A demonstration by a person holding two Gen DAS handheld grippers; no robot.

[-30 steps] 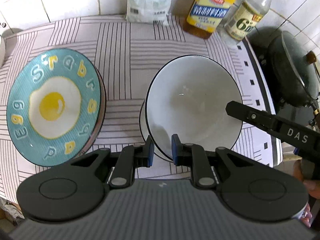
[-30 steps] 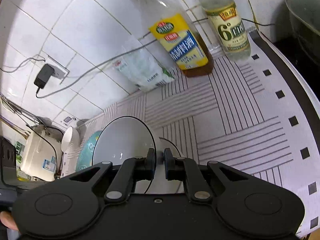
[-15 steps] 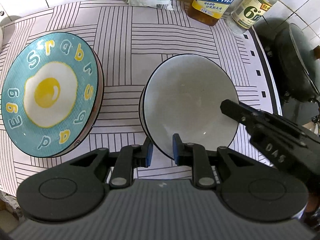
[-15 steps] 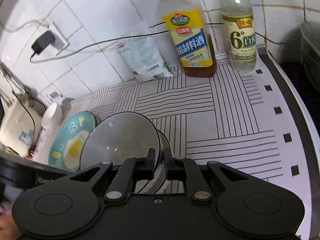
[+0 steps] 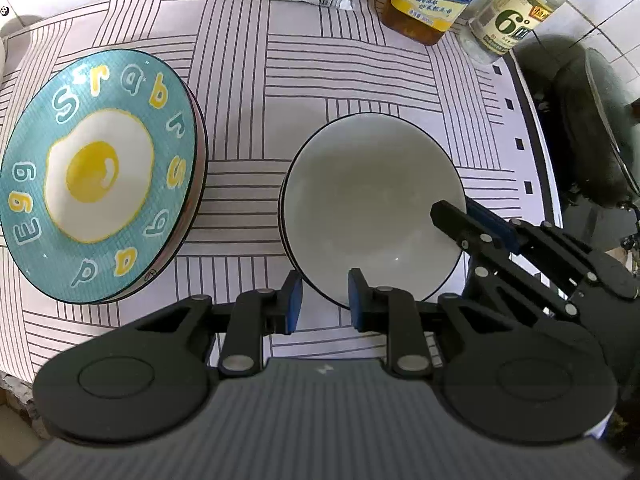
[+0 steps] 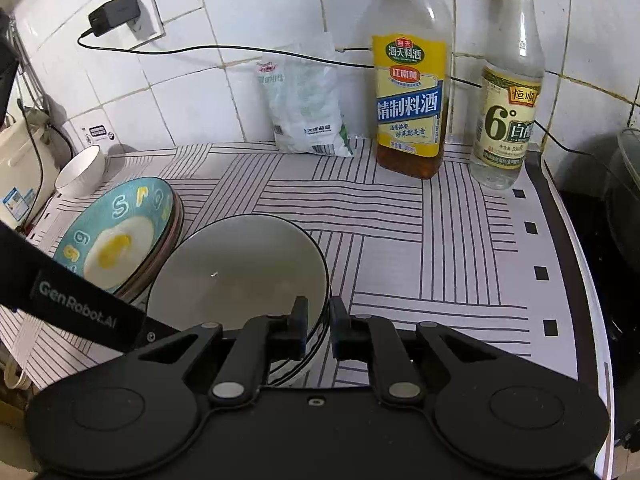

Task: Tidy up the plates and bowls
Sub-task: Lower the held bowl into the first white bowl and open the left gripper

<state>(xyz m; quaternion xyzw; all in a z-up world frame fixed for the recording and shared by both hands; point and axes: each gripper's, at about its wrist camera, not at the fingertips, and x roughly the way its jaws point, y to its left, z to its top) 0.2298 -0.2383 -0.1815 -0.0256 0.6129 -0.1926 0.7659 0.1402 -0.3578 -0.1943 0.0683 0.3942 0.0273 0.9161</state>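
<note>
Bowls (image 5: pixel 372 208) sit stacked near the counter's front edge, beside the egg plate (image 5: pixel 96 176). Pointing steeply down, the left gripper (image 5: pixel 320 306) has just been opening, loose around the near rim. Tilted down, the right gripper (image 6: pixel 319 330) pinches the right rim.
</note>
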